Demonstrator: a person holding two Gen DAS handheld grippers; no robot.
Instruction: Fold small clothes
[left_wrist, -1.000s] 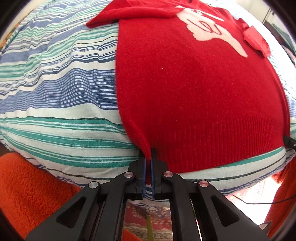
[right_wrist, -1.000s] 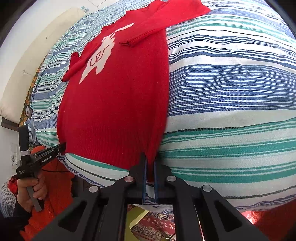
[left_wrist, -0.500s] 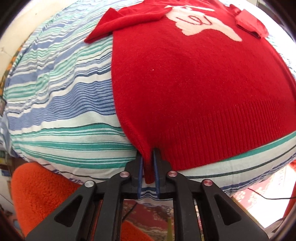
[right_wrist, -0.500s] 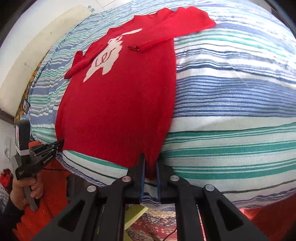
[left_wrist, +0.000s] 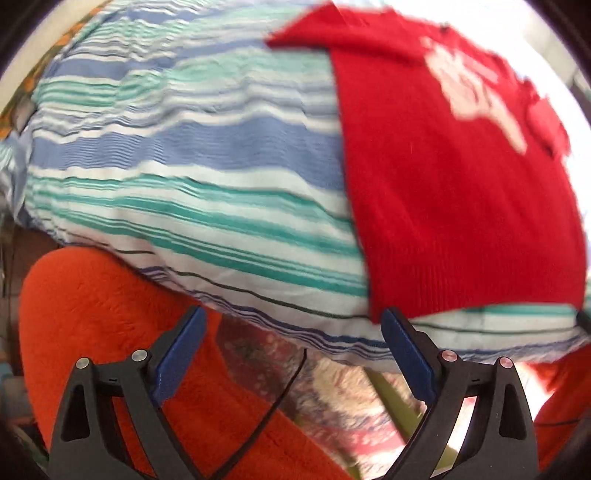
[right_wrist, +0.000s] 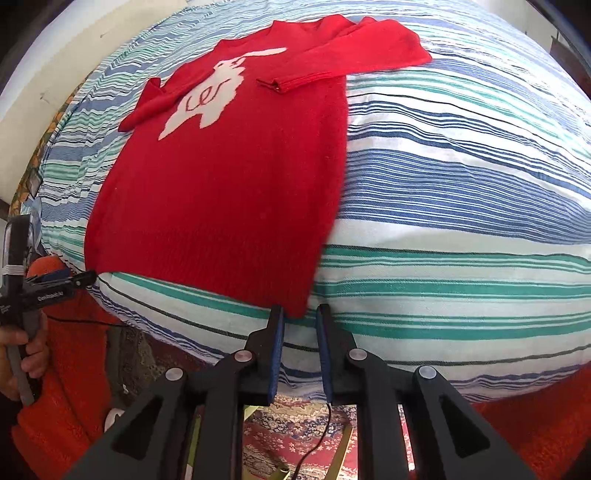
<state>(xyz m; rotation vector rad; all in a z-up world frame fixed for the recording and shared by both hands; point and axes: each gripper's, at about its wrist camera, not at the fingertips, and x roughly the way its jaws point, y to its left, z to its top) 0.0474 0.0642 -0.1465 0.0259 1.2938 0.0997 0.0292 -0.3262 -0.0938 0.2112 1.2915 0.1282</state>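
A red sweater (right_wrist: 229, 192) with a white animal motif lies flat on the striped bed cover (right_wrist: 461, 192), both sleeves folded in over the chest. My right gripper (right_wrist: 300, 313) is at the hem's right corner with its jaws opening. A gap shows on both sides and the pads do not press the knit. In the left wrist view the sweater (left_wrist: 461, 192) lies to the right. My left gripper (left_wrist: 291, 317) has its jaws opening wide with nothing between them. Its right fingertip (left_wrist: 391, 321) sits just below the hem's left corner.
Orange fleece fabric (left_wrist: 110, 362) lies below the bed edge on both sides. A patterned rug (right_wrist: 295, 424) and a thin black cable (left_wrist: 288, 387) lie on the floor. A hand (right_wrist: 22, 354) holds the left gripper's handle at the left edge.
Both grippers have let go of the hem corners. The left jaws went from shut to wide apart, and that gripper swung left and rose. The right jaws parted slightly.
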